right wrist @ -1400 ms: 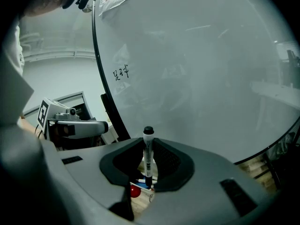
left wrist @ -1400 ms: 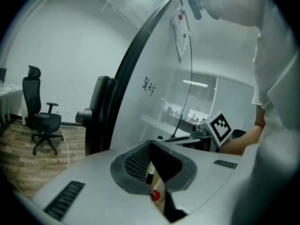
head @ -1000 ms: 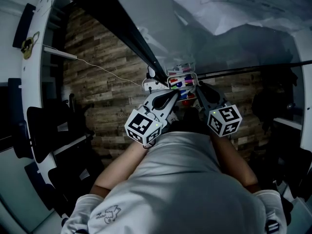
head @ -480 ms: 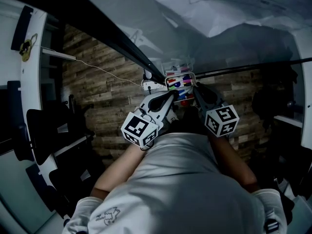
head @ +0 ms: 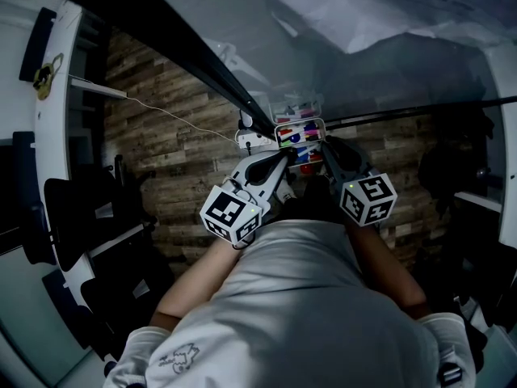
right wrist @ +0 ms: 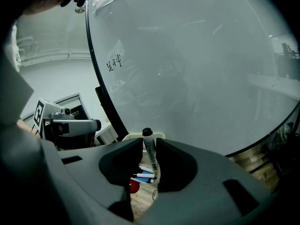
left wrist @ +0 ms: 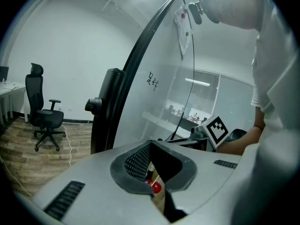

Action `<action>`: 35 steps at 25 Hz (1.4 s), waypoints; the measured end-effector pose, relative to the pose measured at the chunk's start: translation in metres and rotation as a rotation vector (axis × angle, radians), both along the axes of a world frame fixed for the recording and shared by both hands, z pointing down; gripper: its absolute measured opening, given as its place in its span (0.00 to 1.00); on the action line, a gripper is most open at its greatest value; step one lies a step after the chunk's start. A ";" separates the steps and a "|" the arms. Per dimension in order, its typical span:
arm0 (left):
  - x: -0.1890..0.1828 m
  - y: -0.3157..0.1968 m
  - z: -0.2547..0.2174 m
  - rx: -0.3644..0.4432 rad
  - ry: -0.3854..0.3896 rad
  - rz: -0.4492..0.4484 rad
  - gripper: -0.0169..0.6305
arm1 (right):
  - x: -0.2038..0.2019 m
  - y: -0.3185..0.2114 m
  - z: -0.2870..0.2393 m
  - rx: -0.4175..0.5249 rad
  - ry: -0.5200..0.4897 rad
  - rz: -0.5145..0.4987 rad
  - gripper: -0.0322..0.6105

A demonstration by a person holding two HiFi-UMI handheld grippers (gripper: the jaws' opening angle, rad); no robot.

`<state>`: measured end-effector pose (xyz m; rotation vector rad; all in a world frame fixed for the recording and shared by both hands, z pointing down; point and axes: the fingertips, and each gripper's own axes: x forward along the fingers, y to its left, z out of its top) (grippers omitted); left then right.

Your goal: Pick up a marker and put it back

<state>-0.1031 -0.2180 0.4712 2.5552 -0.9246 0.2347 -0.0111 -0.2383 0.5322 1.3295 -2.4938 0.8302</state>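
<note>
The right gripper (right wrist: 149, 150) is clamped on a black-capped marker (right wrist: 150, 157), which stands nearly upright between its jaws just in front of the white marker tray (head: 300, 122) fixed at the whiteboard's (right wrist: 197, 69) lower edge. Other markers (blue and red among them) lie in the tray below it. The left gripper (left wrist: 153, 171) hovers close beside the tray, its jaws a narrow gap apart and holding nothing, with a red cap showing through the gap.

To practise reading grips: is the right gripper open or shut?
Shut: the right gripper clamps the marker between its jaws.
</note>
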 end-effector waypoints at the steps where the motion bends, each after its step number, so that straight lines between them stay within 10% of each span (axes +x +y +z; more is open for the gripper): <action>1: 0.000 0.000 0.000 0.001 0.001 0.000 0.03 | 0.001 0.000 -0.001 0.003 0.000 0.003 0.17; 24: -0.018 0.020 -0.029 0.064 0.054 -0.036 0.03 | -0.001 0.016 -0.044 0.116 0.021 0.026 0.18; 35: -0.027 0.025 -0.040 0.093 0.072 -0.153 0.03 | -0.022 0.042 -0.069 0.194 0.035 -0.166 0.07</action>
